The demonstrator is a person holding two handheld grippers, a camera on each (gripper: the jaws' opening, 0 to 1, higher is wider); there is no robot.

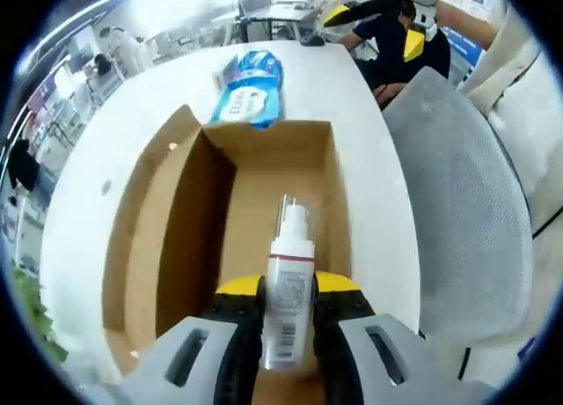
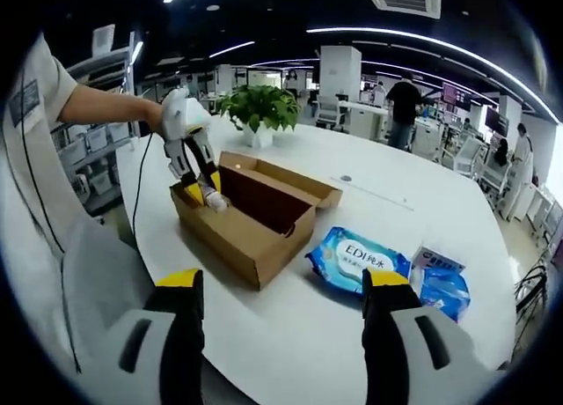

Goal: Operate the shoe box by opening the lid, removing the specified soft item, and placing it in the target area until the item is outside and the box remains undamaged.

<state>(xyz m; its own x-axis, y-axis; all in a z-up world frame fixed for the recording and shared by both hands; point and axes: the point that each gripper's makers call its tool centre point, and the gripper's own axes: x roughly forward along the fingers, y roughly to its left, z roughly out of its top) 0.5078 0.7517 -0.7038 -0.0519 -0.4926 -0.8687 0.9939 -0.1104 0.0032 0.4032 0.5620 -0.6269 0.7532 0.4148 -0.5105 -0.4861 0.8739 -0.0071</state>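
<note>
2 yellow-tipped jaws of the left gripper (image 1: 288, 284) closed on a white pump bottle (image 1: 290, 246), pinching its labelled body from both sides, nozzle pointing away, low over the near end of the open shoe box (image 1: 189, 202). Probably the lifting-out step, though hard to call a bottle soft. To do it well: raise straight up until the base clears the cardboard walls, keep the squeeze firm but no firmer than needed, and avoid dragging against the left-hand flap or the right wall, so the box neither shifts nor creases. Only then swing out over bare white table (image 1: 369, 158).

Left to right in the left gripper view: folded-out brown flap, bare box floor with the bottle above it, then the right wall, a strip of table, and a grey mesh chair (image 1: 466, 202). Beyond the far end of the box, a blue wipes pack (image 1: 251, 88) lying outside on the table.

Left to right in the right gripper view: a person's arm, the left gripper (image 2: 204, 194) reaching down into the near end of the box (image 2: 255, 238) with the bottle (image 2: 216, 202) between its tips, a potted plant (image 2: 259, 106) behind, then the wipes pack (image 2: 356, 260) just beside the box, and a smaller blue-and-white pack (image 2: 440, 277) touching or nearly touching it. Right gripper (image 2: 283, 282) spread wide and holding nothing, hovering over the table edge, well apart from the bottle, with box and wipes ahead of it.
</note>
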